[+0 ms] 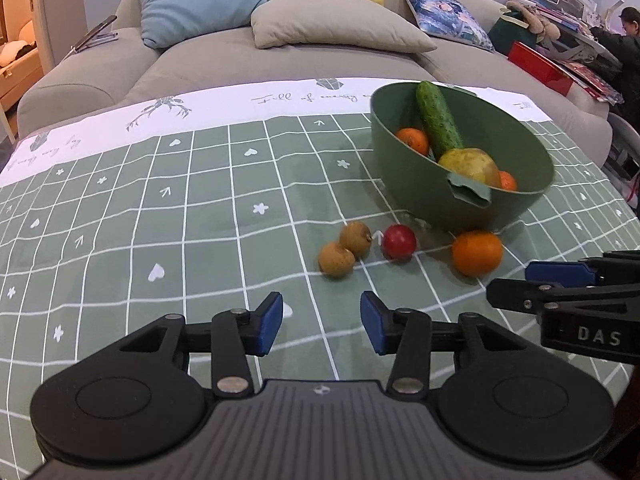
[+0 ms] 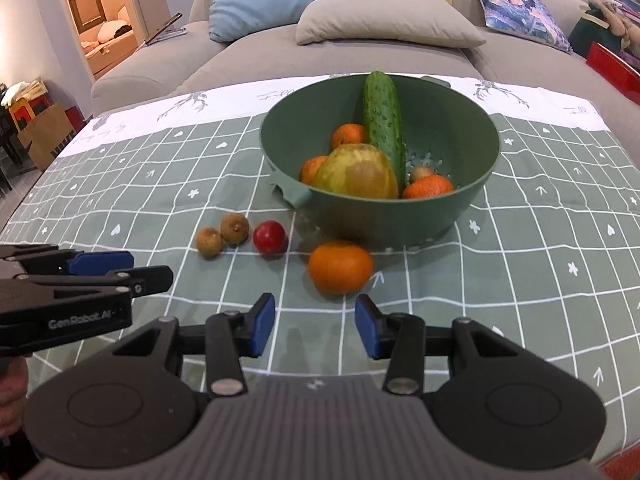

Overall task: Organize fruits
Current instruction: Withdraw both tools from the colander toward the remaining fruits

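A green bowl (image 1: 432,184) (image 2: 384,216) on the checked tablecloth holds a cucumber (image 2: 382,116), a yellow-green pear (image 2: 356,176) and several small oranges. In front of it lie two brown longans (image 1: 346,248) (image 2: 222,234), a red cherry tomato (image 1: 399,241) (image 2: 270,237) and a loose orange (image 1: 477,253) (image 2: 340,267). My left gripper (image 1: 321,322) hovers open just short of the longans, nothing between its blue pads. My right gripper (image 2: 315,325) stands open just short of the loose orange, also empty. Each gripper shows at the edge of the other's view.
A grey sofa (image 2: 360,52) with blue, yellow, grey and patterned cushions runs behind the table. A red box (image 1: 540,68) and clutter sit at the far right, where a person (image 1: 630,40) is seated. The tablecloth (image 1: 160,200) stretches left of the fruit.
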{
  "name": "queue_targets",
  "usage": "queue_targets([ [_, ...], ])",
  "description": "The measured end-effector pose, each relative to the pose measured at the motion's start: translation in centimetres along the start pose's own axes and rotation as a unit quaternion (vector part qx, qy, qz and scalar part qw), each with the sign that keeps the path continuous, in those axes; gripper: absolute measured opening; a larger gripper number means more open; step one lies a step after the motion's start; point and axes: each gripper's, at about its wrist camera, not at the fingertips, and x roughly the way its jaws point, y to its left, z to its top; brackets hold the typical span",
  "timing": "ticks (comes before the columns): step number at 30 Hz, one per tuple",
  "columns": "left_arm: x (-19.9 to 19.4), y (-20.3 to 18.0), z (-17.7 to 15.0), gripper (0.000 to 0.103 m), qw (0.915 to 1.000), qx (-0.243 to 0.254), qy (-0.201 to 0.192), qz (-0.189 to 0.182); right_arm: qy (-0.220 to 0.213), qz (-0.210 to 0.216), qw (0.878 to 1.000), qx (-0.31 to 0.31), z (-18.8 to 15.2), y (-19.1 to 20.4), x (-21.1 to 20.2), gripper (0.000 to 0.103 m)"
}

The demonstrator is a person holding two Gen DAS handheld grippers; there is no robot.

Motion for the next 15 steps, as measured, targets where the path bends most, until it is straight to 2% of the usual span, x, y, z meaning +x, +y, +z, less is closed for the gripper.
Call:
queue_targets([
  [6, 1.8, -0.1, 1.0, 0.052, 1.0, 0.004, 0.001, 0.0, 0.0, -0.011, 1.0, -0.002, 0.6, -0.3, 1.5, 0.043],
  [8, 2.3, -0.4, 1.2, 0.051, 0.9999, 0.01, 0.003, -0.002, 0.0, -0.014, 1.0, -0.004, 0.7, -0.3, 1.9, 0.051],
  [10, 2.8, -0.6, 1.3, 0.051, 0.9999, 0.013, 0.005, -0.004, -0.003, -0.016, 1.0, -0.009, 0.8, -0.3, 2.2, 0.052],
  [15, 3.8, -0.9, 1.4, 0.048, 0.9998, 0.016, 0.012, -0.003, 0.0, -0.017, 1.0, -0.012, 1.0, -0.5, 3.1, 0.052],
])
